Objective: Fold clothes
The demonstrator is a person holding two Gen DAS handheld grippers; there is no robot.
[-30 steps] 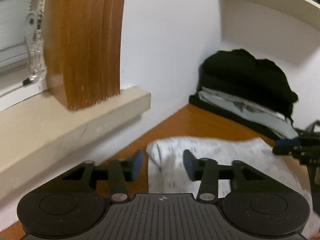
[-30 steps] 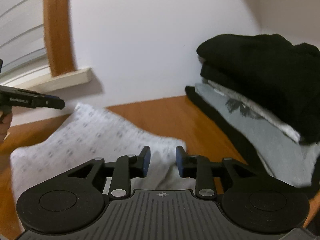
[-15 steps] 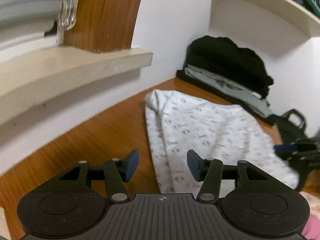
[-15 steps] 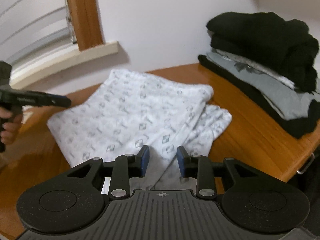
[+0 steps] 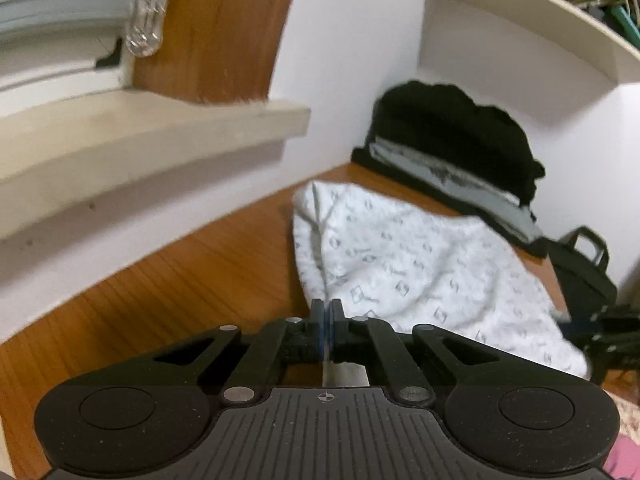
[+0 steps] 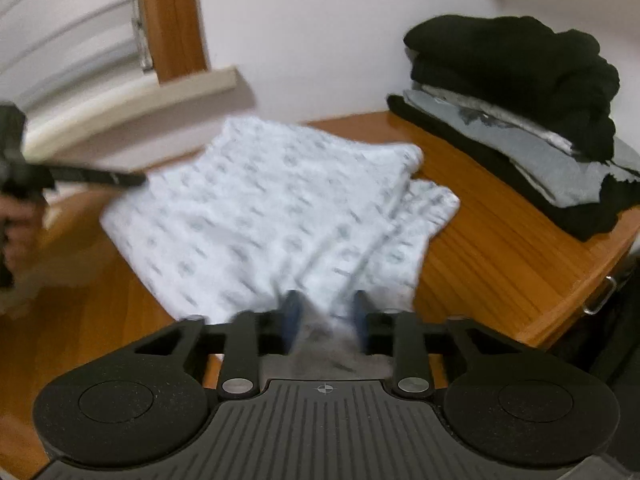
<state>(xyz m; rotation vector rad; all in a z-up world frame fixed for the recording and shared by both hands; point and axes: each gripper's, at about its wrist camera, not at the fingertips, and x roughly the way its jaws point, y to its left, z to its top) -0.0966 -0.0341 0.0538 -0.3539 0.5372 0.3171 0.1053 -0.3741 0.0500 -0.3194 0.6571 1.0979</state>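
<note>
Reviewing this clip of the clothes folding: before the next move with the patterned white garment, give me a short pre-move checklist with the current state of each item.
1. left gripper pinching the near edge of the white patterned garment: ok, pads closed with a sliver of cloth between them.
2. right gripper gripping the garment's near edge: cannot tell; jaws have just been closing, cloth lies between them, view blurred.
3. Garment lying on the wooden table, not hanging off the far side: ok.
4. Stack of folded clothes apart from the garment: ok, bare wood between them.
5. Garment smooth: not ok, its right end is bunched in overlapping layers.
6. Black bag off the table edge: ok.
</note>
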